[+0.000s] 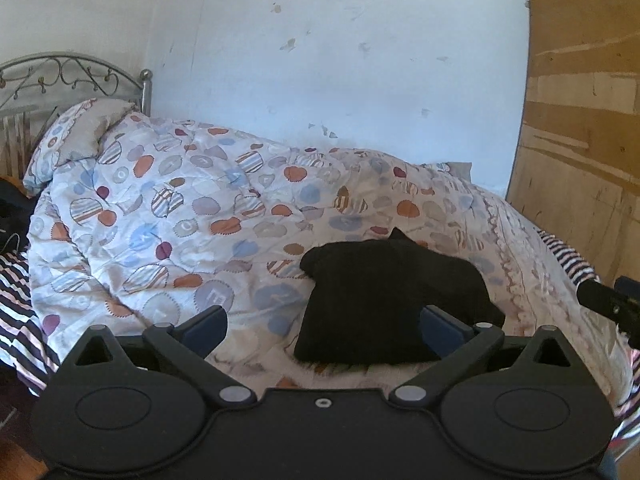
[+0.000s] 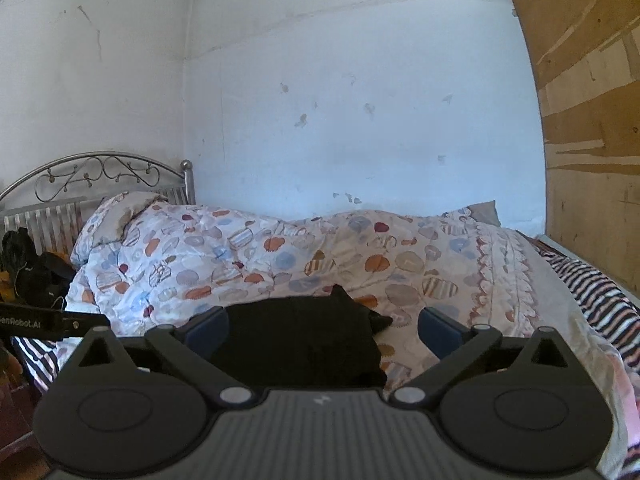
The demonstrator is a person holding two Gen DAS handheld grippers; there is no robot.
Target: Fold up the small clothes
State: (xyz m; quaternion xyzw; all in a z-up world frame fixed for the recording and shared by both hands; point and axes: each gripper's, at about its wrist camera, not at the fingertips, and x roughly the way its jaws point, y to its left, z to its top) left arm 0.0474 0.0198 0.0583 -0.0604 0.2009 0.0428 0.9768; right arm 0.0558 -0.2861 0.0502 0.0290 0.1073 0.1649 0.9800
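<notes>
A small black garment [image 1: 384,300] lies folded in a compact bundle on the patterned quilt [image 1: 180,208], near the bed's front edge. It also shows in the right wrist view [image 2: 304,340]. My left gripper [image 1: 324,328] is open and empty, held just in front of the garment, its right finger beside the bundle's right edge. My right gripper [image 2: 324,328] is open and empty, its left finger at the garment's left side. The right gripper's tip shows at the right edge of the left wrist view [image 1: 608,304].
The quilt [image 2: 360,252] covers a bed with a metal headboard [image 2: 96,176] and a pillow [image 1: 80,132] at the left. A striped sheet [image 2: 596,292] shows at the bed's right end. A wooden panel [image 1: 584,120] stands at the right. Dark clothes [image 2: 28,268] lie by the headboard.
</notes>
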